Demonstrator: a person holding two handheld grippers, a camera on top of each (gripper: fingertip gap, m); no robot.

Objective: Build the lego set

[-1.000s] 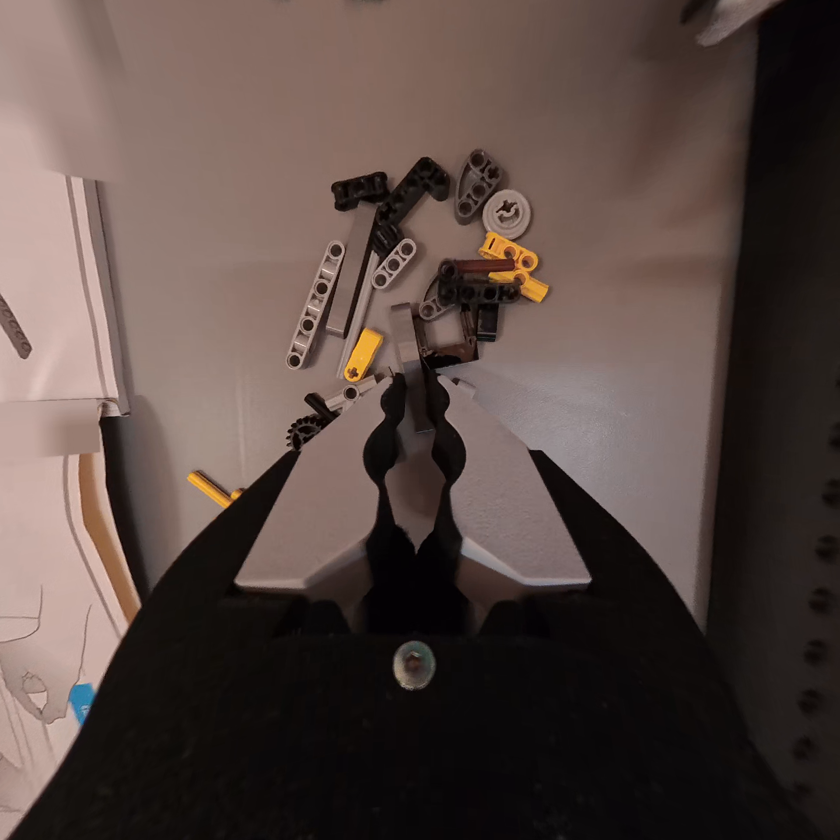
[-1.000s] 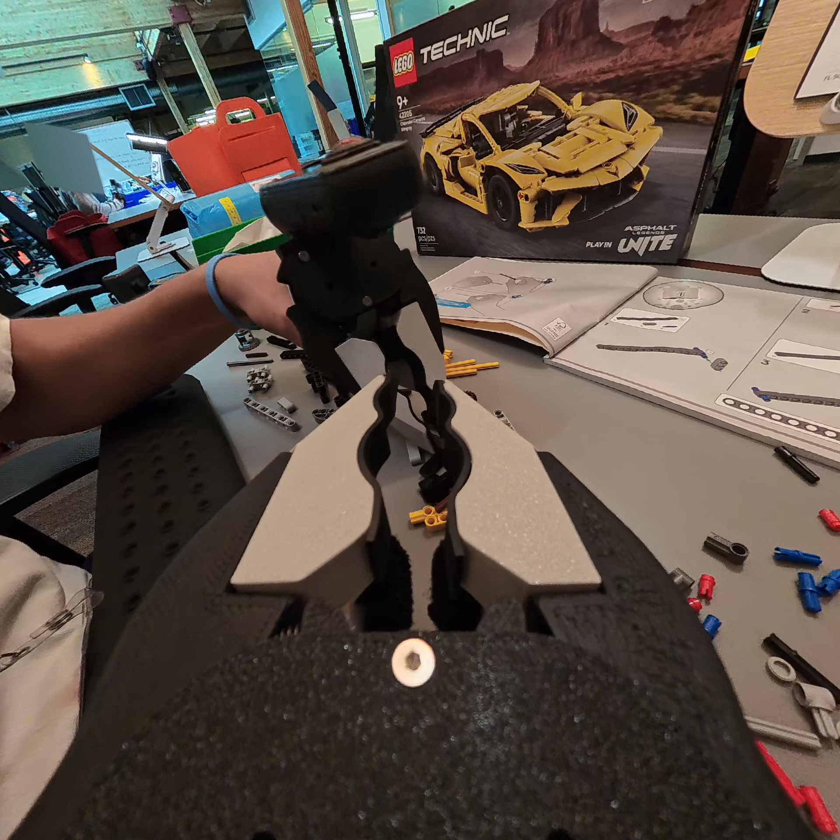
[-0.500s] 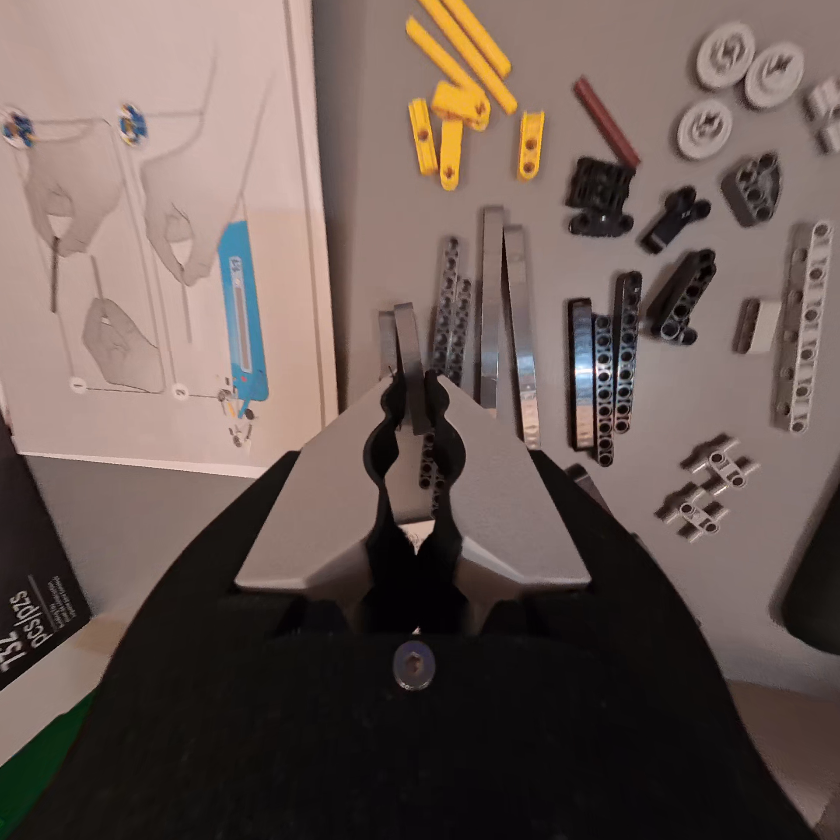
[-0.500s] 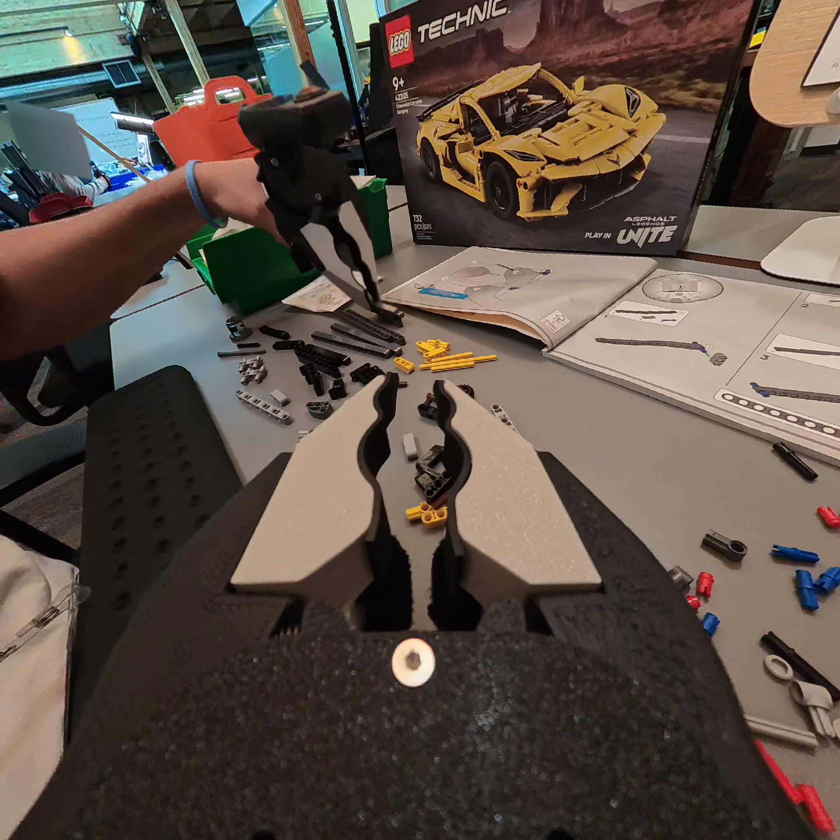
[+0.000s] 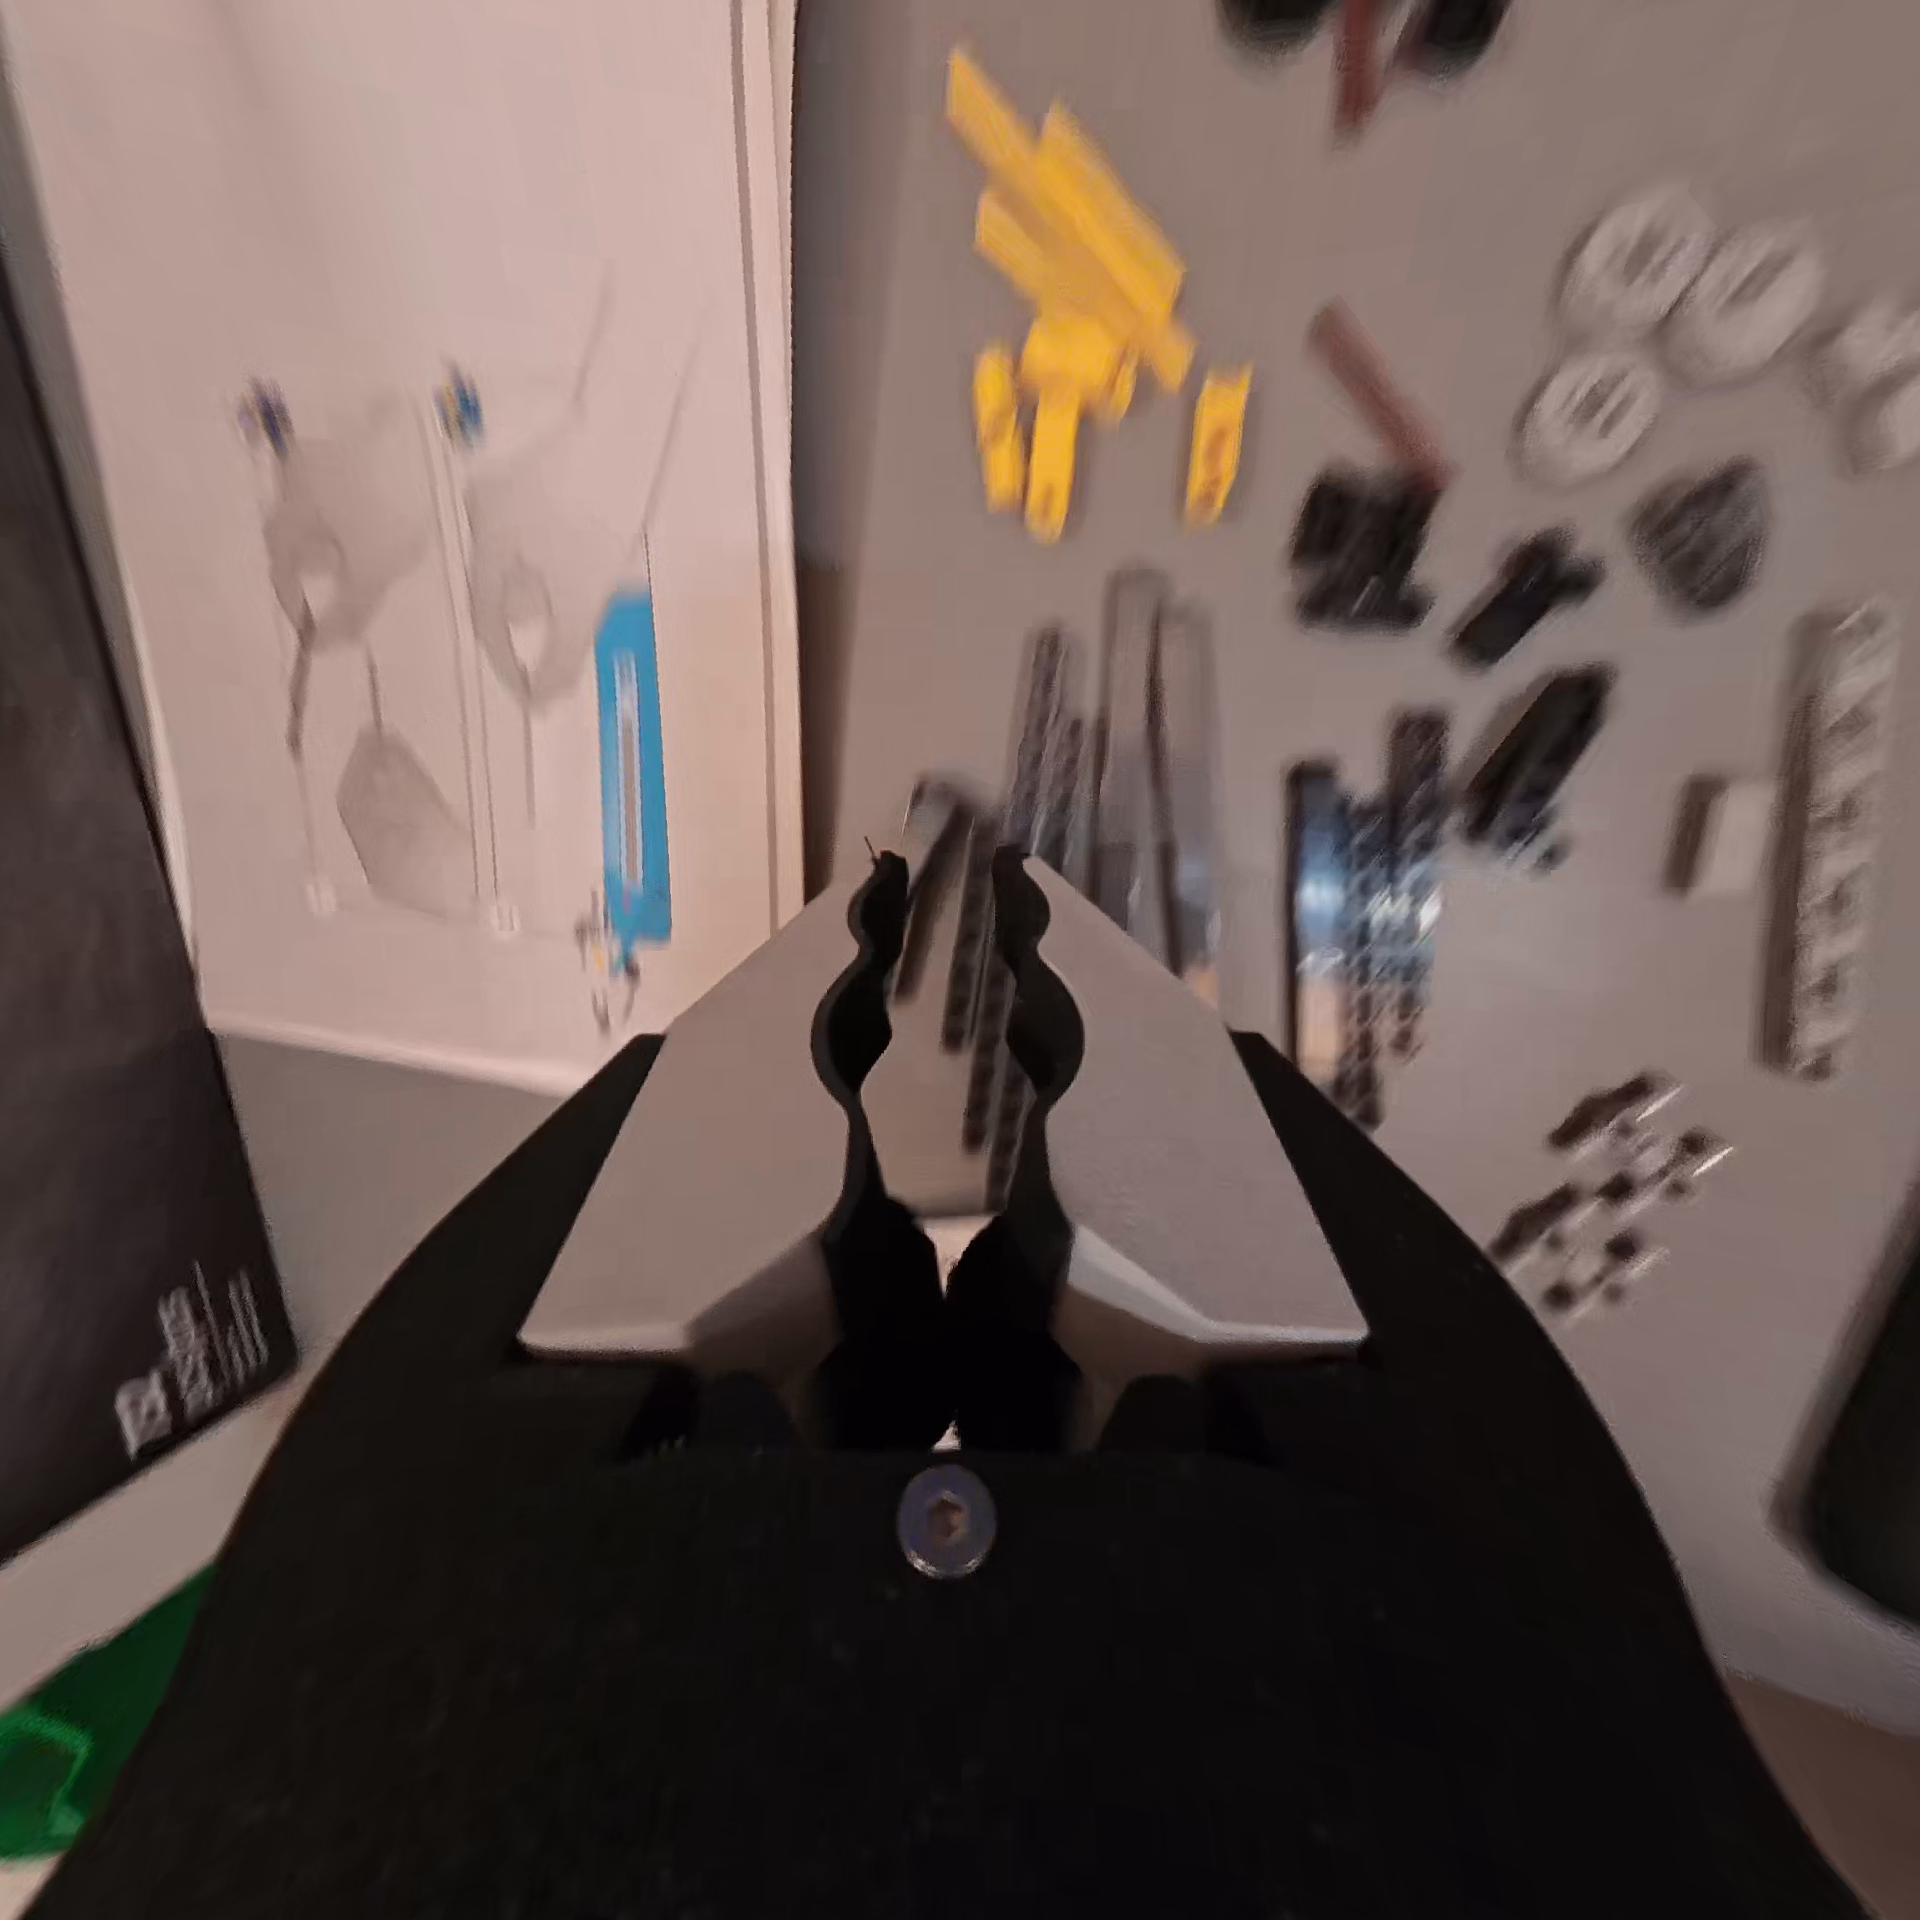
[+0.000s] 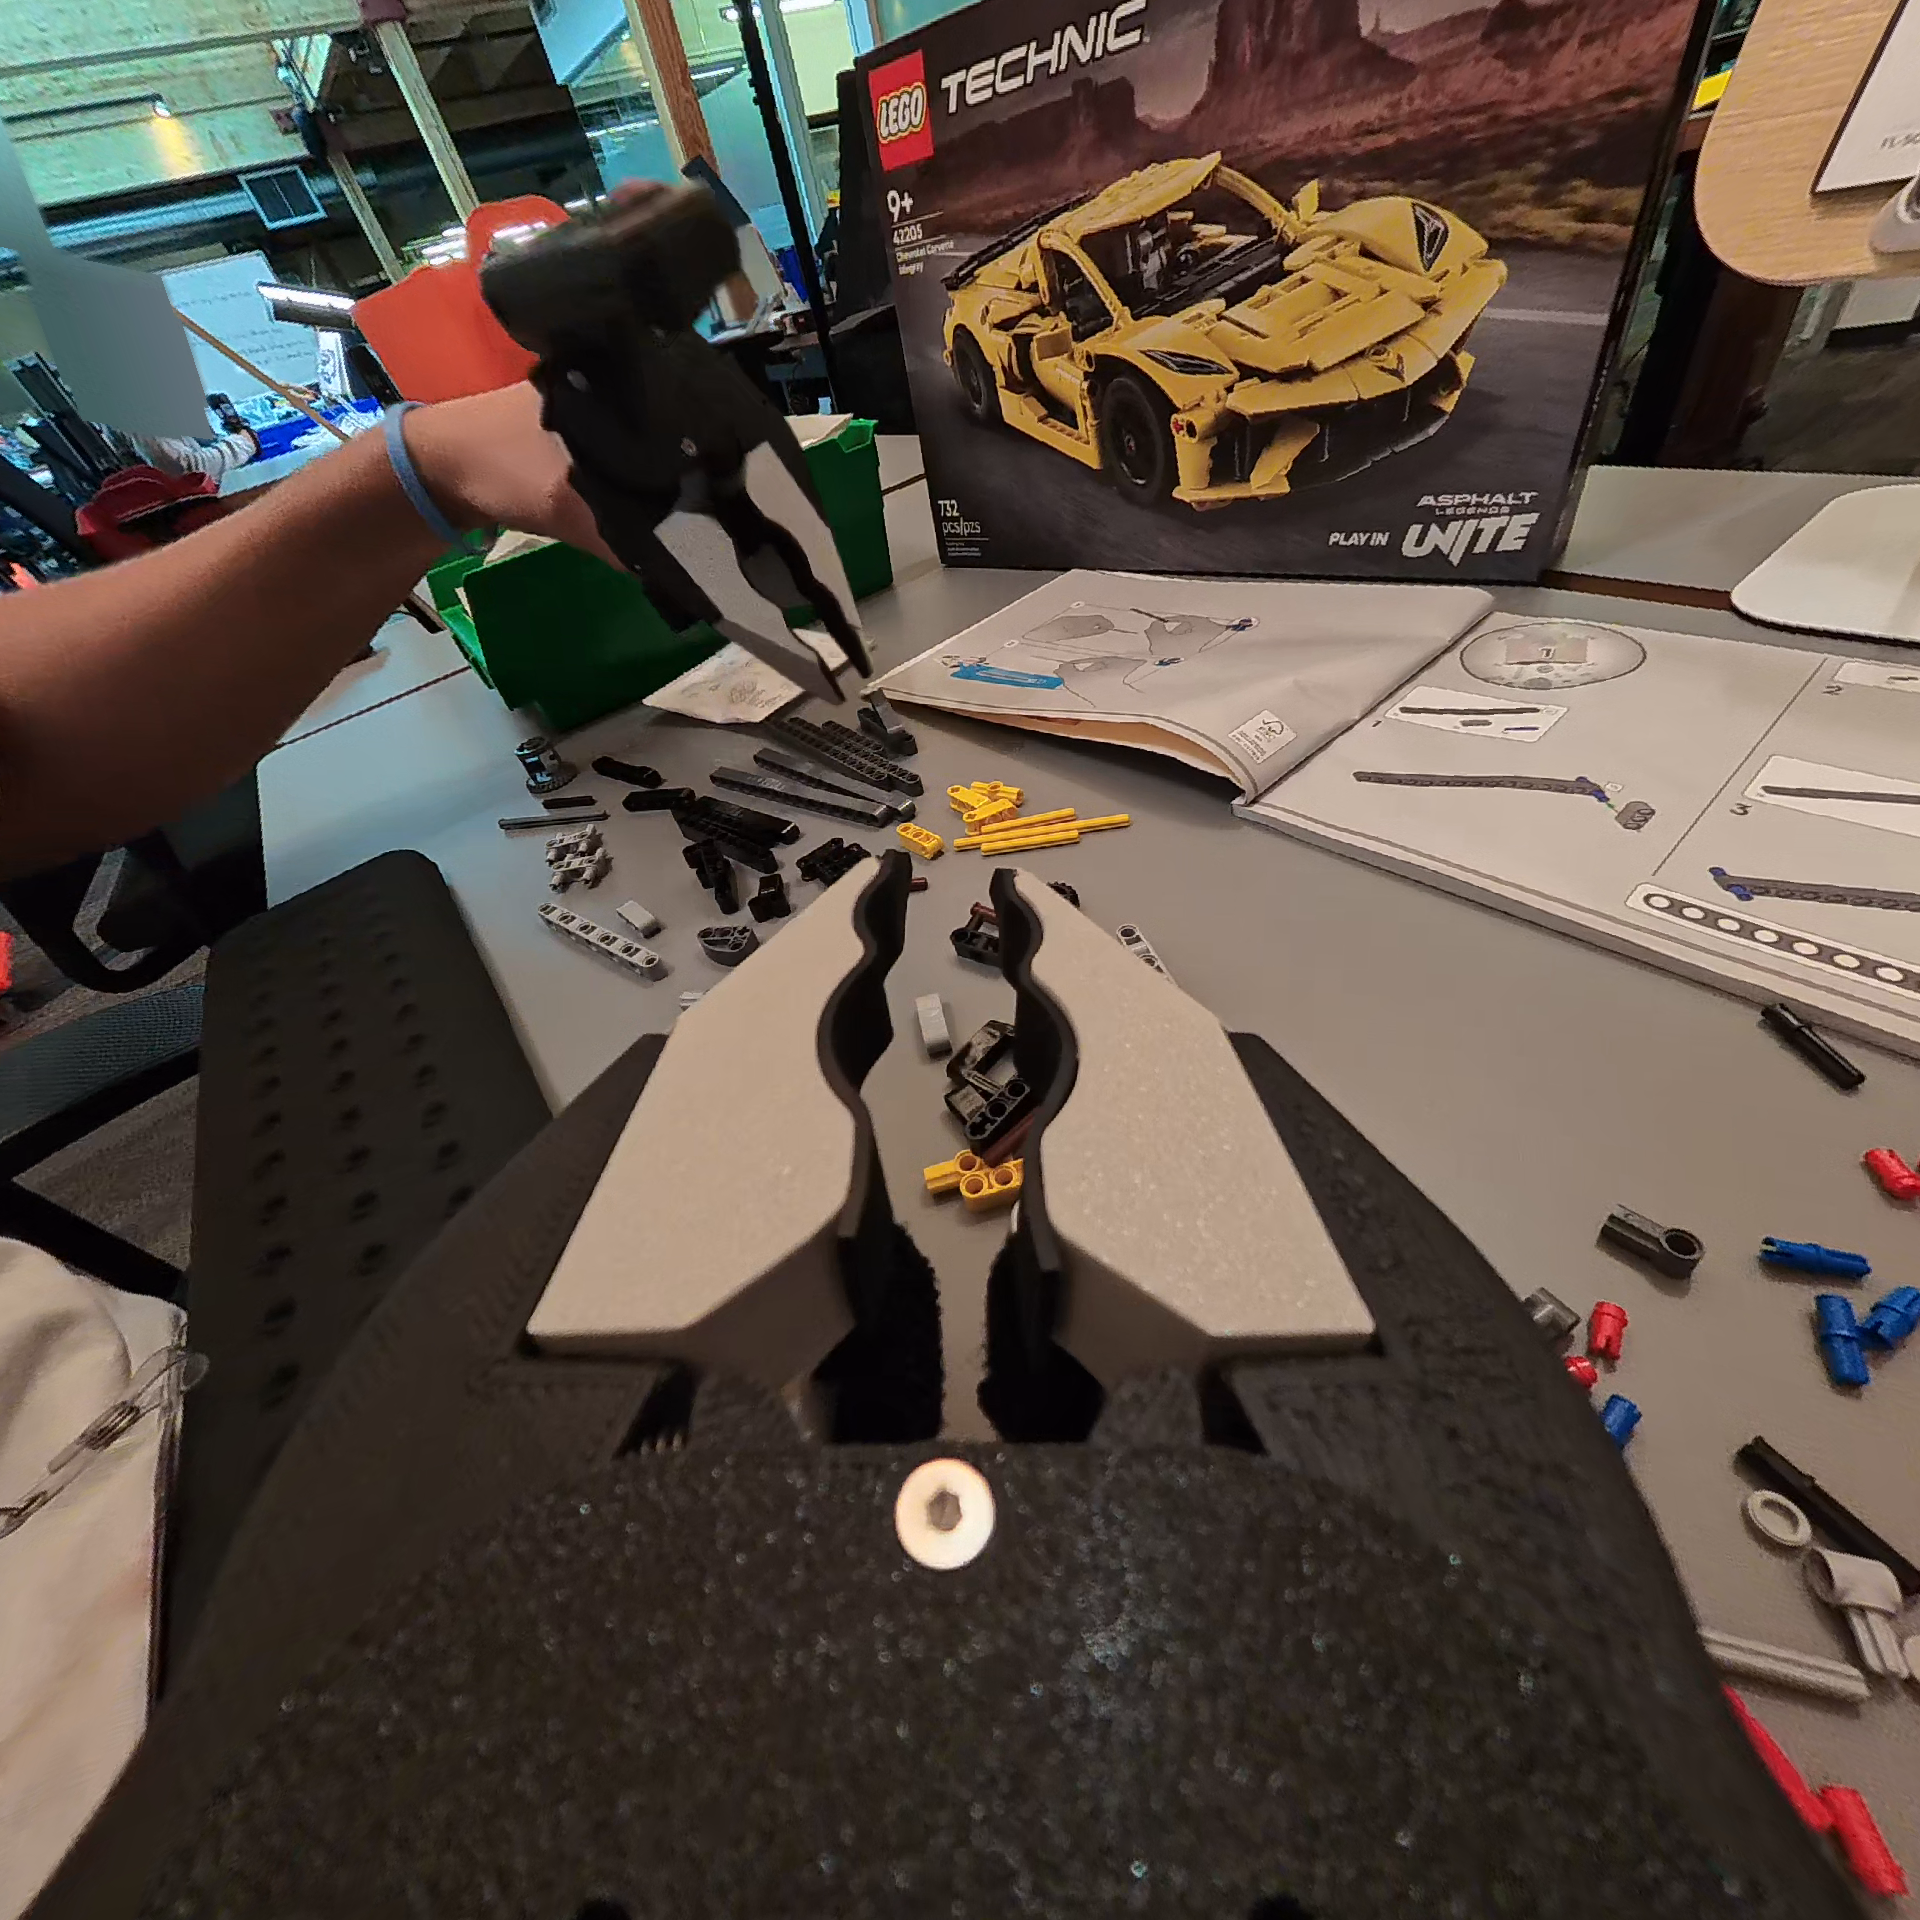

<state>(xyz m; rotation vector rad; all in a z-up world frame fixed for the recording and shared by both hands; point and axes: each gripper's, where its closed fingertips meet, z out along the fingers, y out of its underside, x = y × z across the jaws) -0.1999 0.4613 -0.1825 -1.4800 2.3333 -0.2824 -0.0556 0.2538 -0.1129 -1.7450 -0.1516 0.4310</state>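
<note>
My left gripper (image 5: 940, 873) is open, a little above the table beside the row of long black beams (image 5: 1049, 727). In the right wrist view it (image 6: 847, 681) hangs tilted just above a short dark grey piece (image 6: 885, 724) that lies at the end of those beams (image 6: 831, 769), apart from the tips. The left wrist view is blurred. My right gripper (image 6: 945, 883) is open and empty, above a small pile with a black frame piece (image 6: 987, 1081) and a yellow connector (image 6: 977, 1179). Yellow axles and connectors (image 6: 1023, 821) lie beyond.
An open instruction booklet (image 6: 1195, 665) lies right of the beams, with the set's box (image 6: 1247, 291) standing behind it. A green bin (image 6: 623, 634) is at the back left. A black perforated chair back (image 6: 343, 1091) is at the left edge. Blue and red pins (image 6: 1839, 1309) lie at the right.
My left gripper carried the dark grey piece from the small pile over to the row of long beams, opened, and let it go there. The right gripper has stayed still.
</note>
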